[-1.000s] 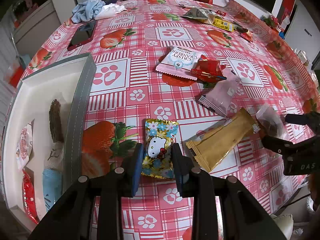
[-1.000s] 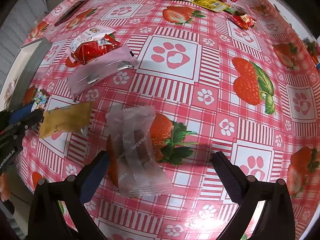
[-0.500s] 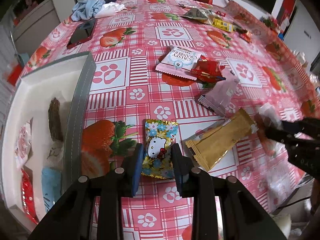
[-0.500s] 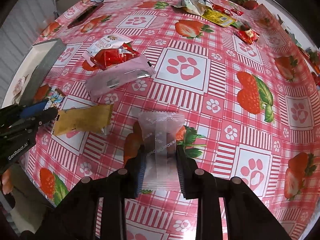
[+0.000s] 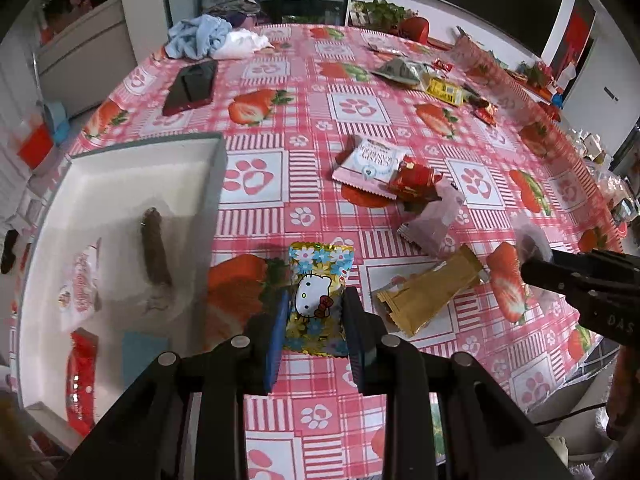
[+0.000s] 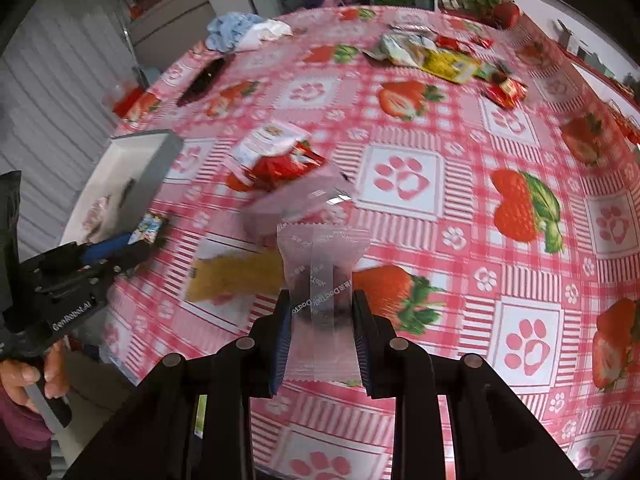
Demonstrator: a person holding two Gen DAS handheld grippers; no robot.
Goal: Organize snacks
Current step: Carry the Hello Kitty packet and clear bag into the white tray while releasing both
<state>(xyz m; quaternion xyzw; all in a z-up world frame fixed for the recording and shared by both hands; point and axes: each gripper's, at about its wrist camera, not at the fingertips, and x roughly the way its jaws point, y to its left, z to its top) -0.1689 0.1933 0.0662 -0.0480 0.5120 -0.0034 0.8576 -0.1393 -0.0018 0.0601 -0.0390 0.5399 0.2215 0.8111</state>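
Snacks are partly sorted: I count a few packets already in the white tray (image 5: 120, 184), while several lie loose on the table (image 5: 304, 160), among them a gold pouch (image 5: 430, 298) and a pink packet (image 5: 436, 222). My left hand-held gripper (image 5: 314, 320) is clamped on the Hello Kitty packet (image 5: 318, 298), just beside the tray. My right hand-held gripper (image 6: 322, 330) pinches a clear packet (image 6: 320, 272) above the table; both look bound for the tray.
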